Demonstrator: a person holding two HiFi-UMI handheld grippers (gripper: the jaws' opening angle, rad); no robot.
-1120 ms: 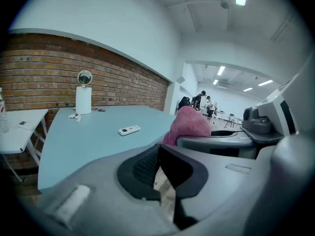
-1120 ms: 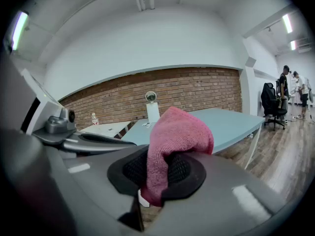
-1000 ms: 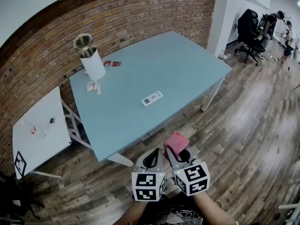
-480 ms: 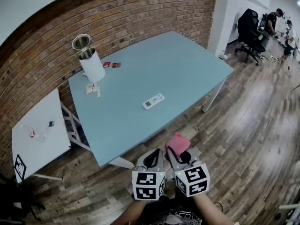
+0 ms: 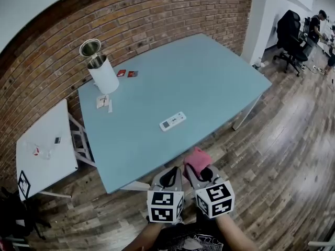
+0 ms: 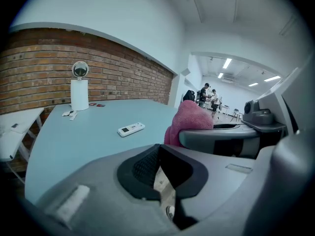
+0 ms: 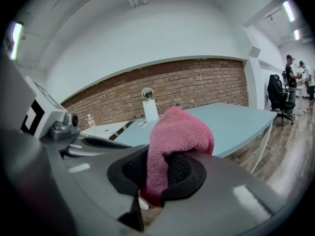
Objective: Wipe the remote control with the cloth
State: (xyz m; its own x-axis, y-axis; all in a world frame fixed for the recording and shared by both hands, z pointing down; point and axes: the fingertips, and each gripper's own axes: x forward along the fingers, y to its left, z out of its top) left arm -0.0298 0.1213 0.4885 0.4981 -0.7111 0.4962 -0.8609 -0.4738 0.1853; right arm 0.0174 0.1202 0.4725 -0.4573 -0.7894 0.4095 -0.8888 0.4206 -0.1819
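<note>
Blue counter [image 5: 209, 72] — spans the centre of the head view. Left tool [image 5: 169, 177], lower centre: jaws fully together, nothing between them. Right tool [image 5: 201, 172], just beside it: jaws clamped on the pink cloth [image 5: 196, 157]. White remote control [image 5: 172, 122] — lies flat mid-frame on the counter, well apart from both tools.
</note>
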